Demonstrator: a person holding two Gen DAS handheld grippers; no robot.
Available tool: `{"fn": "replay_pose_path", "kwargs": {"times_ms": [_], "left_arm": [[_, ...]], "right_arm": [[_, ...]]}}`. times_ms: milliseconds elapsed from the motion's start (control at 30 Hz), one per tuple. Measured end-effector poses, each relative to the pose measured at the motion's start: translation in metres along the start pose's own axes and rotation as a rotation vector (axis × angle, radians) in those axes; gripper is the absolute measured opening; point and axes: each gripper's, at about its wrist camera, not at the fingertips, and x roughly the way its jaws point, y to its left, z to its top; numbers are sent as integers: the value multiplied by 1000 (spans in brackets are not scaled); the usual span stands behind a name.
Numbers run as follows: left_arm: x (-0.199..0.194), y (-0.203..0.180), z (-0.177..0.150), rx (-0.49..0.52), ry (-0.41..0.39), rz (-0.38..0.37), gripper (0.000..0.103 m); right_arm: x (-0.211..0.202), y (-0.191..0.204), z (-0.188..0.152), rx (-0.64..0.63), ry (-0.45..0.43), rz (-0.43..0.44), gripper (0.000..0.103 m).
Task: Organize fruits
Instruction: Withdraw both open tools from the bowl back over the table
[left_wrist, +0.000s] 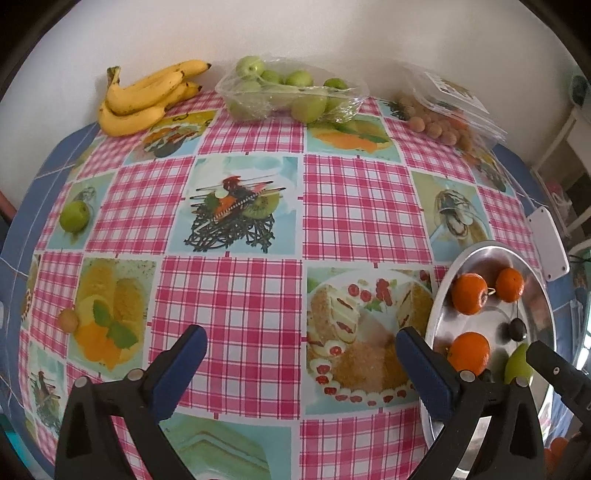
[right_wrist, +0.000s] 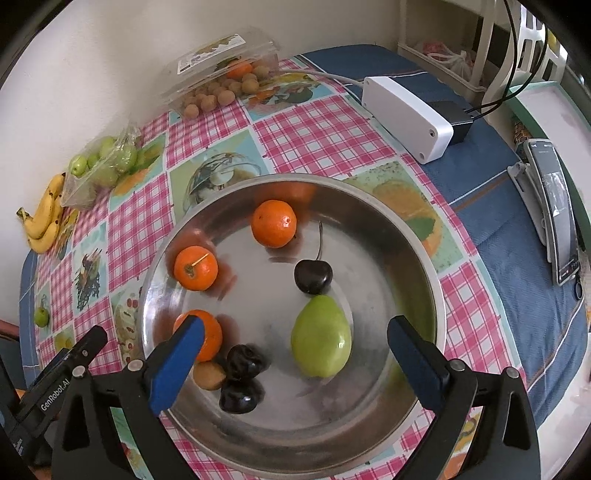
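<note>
Right gripper (right_wrist: 295, 354) hovering released over steel bowl (right_wrist: 424, 258); green pear (right_wrist: 320, 338) lying between fingers, three oranges and cherry (right_wrist: 313, 276) ahead. Left gripper (left_wrist: 301, 350) hanging released, empty; bowl (left_wrist: 443, 273) sitting to its right, bananas (left_wrist: 147, 96) far ahead-left.

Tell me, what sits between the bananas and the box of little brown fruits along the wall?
A clear plastic tray of green apples lies between the bananas and the box of brown fruits, clearest in the left wrist view.
</note>
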Motion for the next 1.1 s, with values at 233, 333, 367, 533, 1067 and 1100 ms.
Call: {"fn": "replay_pose_path", "kwargs": {"times_ms": [233,333,367,533,1067,1100], "left_arm": [[-12,4,-3,18,-10,-8,103],[-18,10,-5,14,-21,-5,103],[-20,13,-5,13,-26,-3,103],[-29,26,-6,15,-46,16,103],[-49,77,0,40,-91,70,103],[-48,81,1,35,-89,71,103]], "right_arm": [[-15,6,-5,-14,-13,-9,99],[-22,11,-8,-25,-20,-18,99],[-24,13,-9,-29,-19,-20,99],[-28,20,-14,-24,-8,-19,99],[-24,72,-23,-49,-15,16,99],[-23,77,-24,-61,-13,16,99]]}}
